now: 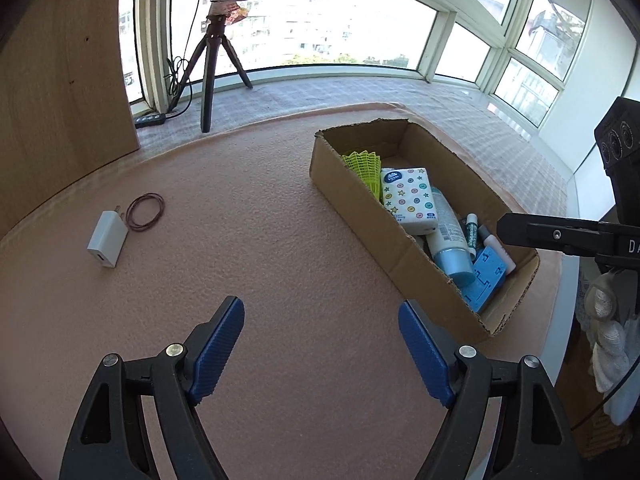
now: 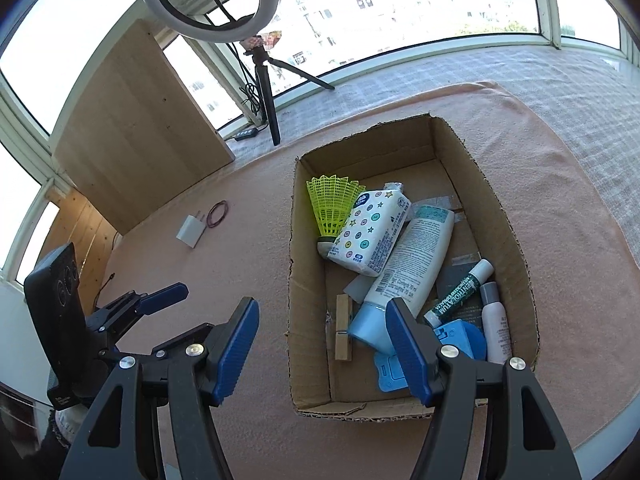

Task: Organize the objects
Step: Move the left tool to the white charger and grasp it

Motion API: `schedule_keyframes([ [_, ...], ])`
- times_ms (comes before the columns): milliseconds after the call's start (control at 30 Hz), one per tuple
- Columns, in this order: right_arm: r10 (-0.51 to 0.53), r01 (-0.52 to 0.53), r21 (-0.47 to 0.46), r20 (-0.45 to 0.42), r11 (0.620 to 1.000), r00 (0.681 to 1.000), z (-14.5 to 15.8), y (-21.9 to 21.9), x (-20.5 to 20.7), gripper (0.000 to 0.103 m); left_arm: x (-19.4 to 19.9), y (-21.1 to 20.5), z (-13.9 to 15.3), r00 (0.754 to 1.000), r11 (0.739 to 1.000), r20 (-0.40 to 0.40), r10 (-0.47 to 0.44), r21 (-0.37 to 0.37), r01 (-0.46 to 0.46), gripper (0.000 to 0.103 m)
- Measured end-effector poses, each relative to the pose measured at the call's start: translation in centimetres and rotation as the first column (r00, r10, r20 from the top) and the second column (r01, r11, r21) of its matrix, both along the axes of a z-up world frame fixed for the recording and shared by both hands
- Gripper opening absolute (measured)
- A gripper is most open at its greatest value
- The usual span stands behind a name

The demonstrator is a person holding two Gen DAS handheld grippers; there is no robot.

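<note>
A cardboard box stands on the pink mat. It holds a yellow shuttlecock, a tissue pack, a white tube, a lip balm, a small bottle, a clothespin and a blue plastic piece. A white charger and a brown rubber band lie on the mat to the left. My left gripper hangs open over bare mat, with nothing in it. My right gripper is open above the box's near left wall, holding nothing.
A ring light on a tripod stands at the back by the window. A wooden board leans at the left, with a power strip beside it. The mat's edge runs close to the right of the box.
</note>
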State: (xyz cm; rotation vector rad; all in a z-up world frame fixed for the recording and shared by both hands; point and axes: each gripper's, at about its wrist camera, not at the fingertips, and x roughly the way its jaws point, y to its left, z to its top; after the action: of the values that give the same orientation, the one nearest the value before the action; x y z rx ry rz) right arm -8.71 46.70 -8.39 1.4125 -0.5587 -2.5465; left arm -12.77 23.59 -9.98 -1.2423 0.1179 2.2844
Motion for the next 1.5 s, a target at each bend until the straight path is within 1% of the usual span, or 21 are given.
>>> schedule_keyframes([
  [100,0.026,-0.026,-0.023,0.002,0.999,1.000,-0.1,-1.6,-0.5,0.062,-0.9,-2.9,-0.2,0.998,0.998,0.003,0.061,-0.006,-0.061,0.081],
  [233,0.054,-0.054,-0.030,0.004,0.998,0.999,-0.1,-4.0,-1.5,0.062,-2.4,-6.5,-0.1,0.992,0.992,-0.009,0.128,-0.021,-0.128,0.078],
  [300,0.061,-0.061,-0.042,0.002,0.997,0.998,-0.1,-5.0,-2.0,0.062,-3.3,-8.2,-0.1,0.987,0.987,-0.013,0.157,-0.023,-0.157,0.075],
  [400,0.077,-0.077,-0.054,0.008,0.996,0.997,-0.4,-6.5,-2.6,0.062,-5.3,-10.6,-0.2,0.980,0.980,-0.012,0.197,-0.030,-0.197,0.070],
  [600,0.106,-0.104,-0.051,0.038,0.993,0.994,-1.3,-8.9,-3.2,0.062,-10.3,-14.2,-0.9,0.968,0.966,-0.004,0.249,-0.068,-0.249,0.068],
  [733,0.101,-0.099,-0.051,0.047,0.994,0.994,-1.5,-9.3,-3.4,0.062,-13.1,-14.7,-1.9,0.969,0.965,0.010,0.248,-0.090,-0.246,0.065],
  [833,0.089,-0.086,-0.054,0.056,0.995,0.994,-1.7,-9.1,-3.4,0.062,-14.5,-14.4,-2.8,0.971,0.966,0.017,0.237,-0.106,-0.234,0.062],
  [933,0.078,-0.075,-0.049,0.062,0.996,0.995,-1.8,-8.8,-3.3,0.062,-15.6,-14.1,-3.5,0.972,0.969,0.037,0.233,-0.097,-0.229,0.052],
  [967,0.075,-0.073,-0.045,0.064,0.996,0.995,-1.8,-8.8,-3.3,0.062,-15.7,-13.8,-3.8,0.972,0.969,0.045,0.232,-0.093,-0.227,0.048],
  [1133,0.065,-0.062,-0.043,0.073,0.997,0.995,-2.0,-8.4,-3.3,0.062,-16.6,-13.0,-4.8,0.974,0.972,0.060,0.217,-0.106,-0.210,0.047],
  [1167,0.065,-0.062,-0.044,0.074,0.997,0.995,-2.0,-8.4,-3.3,0.062,-16.6,-12.9,-4.9,0.978,0.976,0.063,0.198,-0.109,-0.190,0.045],
  [1200,0.066,-0.063,-0.043,0.074,0.997,0.995,-2.0,-8.4,-3.4,0.062,-16.7,-12.8,-5.1,0.978,0.976,0.065,0.197,-0.111,-0.189,0.042],
  [1333,0.077,-0.073,-0.044,0.077,0.996,0.994,-2.0,-8.6,-3.6,0.062,-17.0,-12.7,-5.7,0.977,0.975,0.075,0.199,-0.117,-0.190,0.034],
  [1400,0.081,-0.078,-0.045,0.079,0.996,0.994,-2.0,-8.7,-3.8,0.062,-17.0,-12.9,-6.0,0.975,0.975,0.090,0.202,-0.108,-0.193,0.026],
  [1500,0.087,-0.083,-0.048,0.082,0.995,0.993,-2.1,-9.0,-3.9,0.062,-17.1,-13.3,-6.1,0.969,0.974,0.107,0.221,-0.083,-0.213,0.025],
])
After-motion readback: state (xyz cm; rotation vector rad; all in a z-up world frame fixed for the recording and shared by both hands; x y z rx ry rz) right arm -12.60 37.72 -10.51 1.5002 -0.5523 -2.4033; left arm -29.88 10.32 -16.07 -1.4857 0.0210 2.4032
